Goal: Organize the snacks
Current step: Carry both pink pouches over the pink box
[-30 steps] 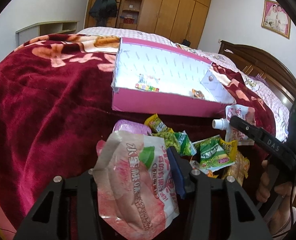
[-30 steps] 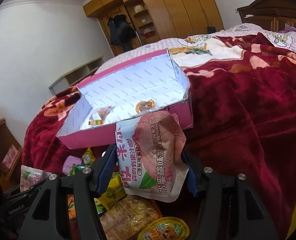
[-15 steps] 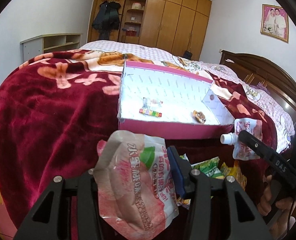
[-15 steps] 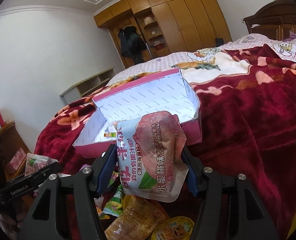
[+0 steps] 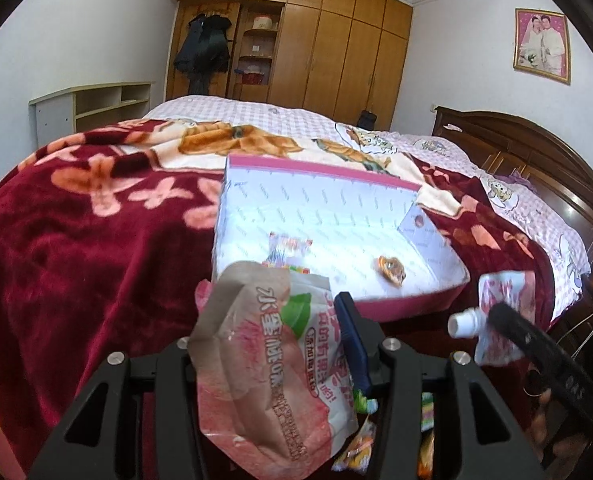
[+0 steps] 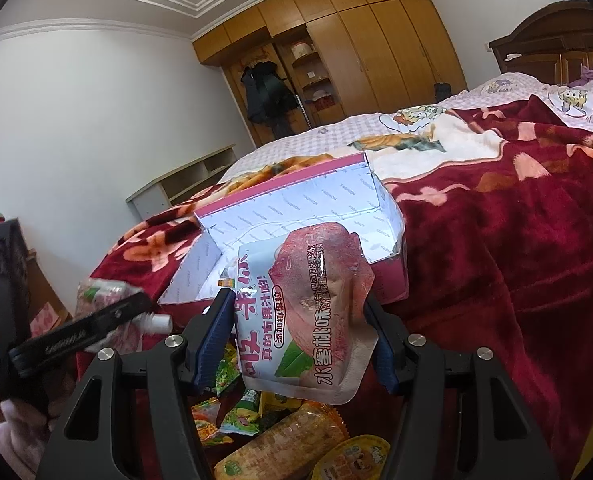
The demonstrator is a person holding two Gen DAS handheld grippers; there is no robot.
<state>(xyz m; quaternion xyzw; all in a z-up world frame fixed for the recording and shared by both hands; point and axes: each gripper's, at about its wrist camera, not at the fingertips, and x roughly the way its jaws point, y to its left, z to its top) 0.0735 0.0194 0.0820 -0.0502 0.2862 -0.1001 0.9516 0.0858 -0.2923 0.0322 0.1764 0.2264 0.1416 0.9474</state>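
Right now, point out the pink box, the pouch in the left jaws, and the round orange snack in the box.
pink box (image 5: 412, 304), left wrist view, front wall.
peach pouch (image 5: 264, 376), left wrist view, printed face.
round orange snack (image 5: 390, 269), left wrist view, its middle.

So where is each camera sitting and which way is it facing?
Left wrist: on the left claw, looking up the bed at the pink box; its peach pouch and the right claw show.
Right wrist: on the right claw, facing the box and wardrobe; its own pouch and the left claw show.
Shared: box, red blanket, both pouches.
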